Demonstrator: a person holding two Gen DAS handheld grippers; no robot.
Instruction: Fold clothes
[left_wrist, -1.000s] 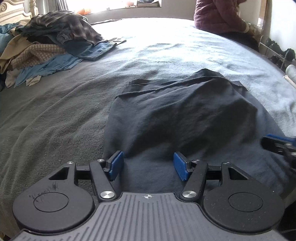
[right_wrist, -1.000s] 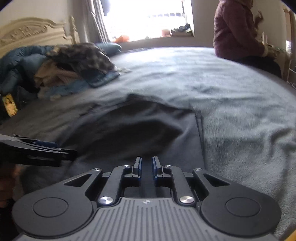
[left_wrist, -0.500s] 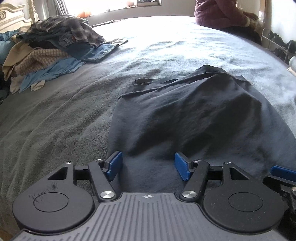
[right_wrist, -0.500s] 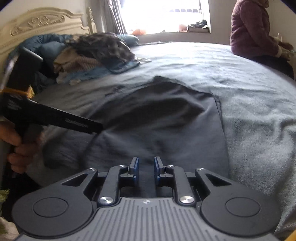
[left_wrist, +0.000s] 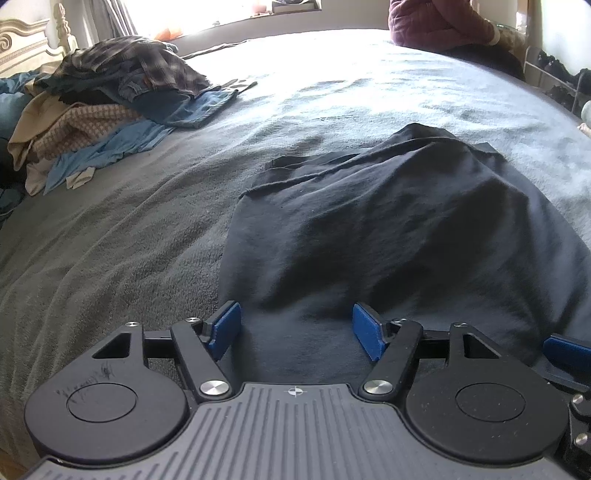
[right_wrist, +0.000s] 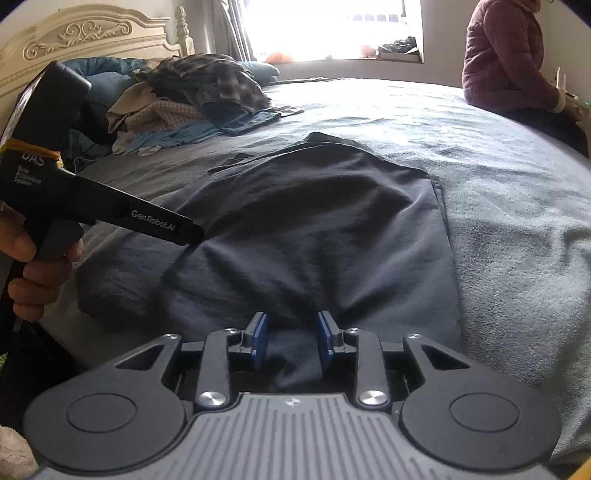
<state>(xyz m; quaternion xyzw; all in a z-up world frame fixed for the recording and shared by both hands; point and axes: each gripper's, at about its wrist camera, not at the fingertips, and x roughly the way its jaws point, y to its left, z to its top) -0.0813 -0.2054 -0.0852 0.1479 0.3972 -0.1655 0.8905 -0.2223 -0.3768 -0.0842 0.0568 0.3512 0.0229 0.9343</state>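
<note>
A dark navy garment (left_wrist: 388, 229) lies folded and rumpled on the grey bed; it also shows in the right wrist view (right_wrist: 314, 221). My left gripper (left_wrist: 297, 332) is open, its blue pads just above the garment's near edge, holding nothing. My right gripper (right_wrist: 291, 339) is open with a moderate gap, low over the garment's near edge, with cloth showing between the pads but not pinched. The left gripper's black body (right_wrist: 110, 210) shows at the left of the right wrist view, over the garment's left side. A blue pad of the right gripper (left_wrist: 565, 354) shows at the right of the left wrist view.
A heap of unfolded clothes (left_wrist: 110, 110) lies at the back left of the bed (left_wrist: 110, 258), near the carved headboard (right_wrist: 81, 33). A person in a maroon jacket (right_wrist: 506, 62) sits on the far right edge. A shoe rack (left_wrist: 557, 81) stands beyond the bed's right side.
My right gripper has opened; it was shut on the garment's edge a second ago. Both grippers have drawn back toward the near edge. The garment has settled flatter.
</note>
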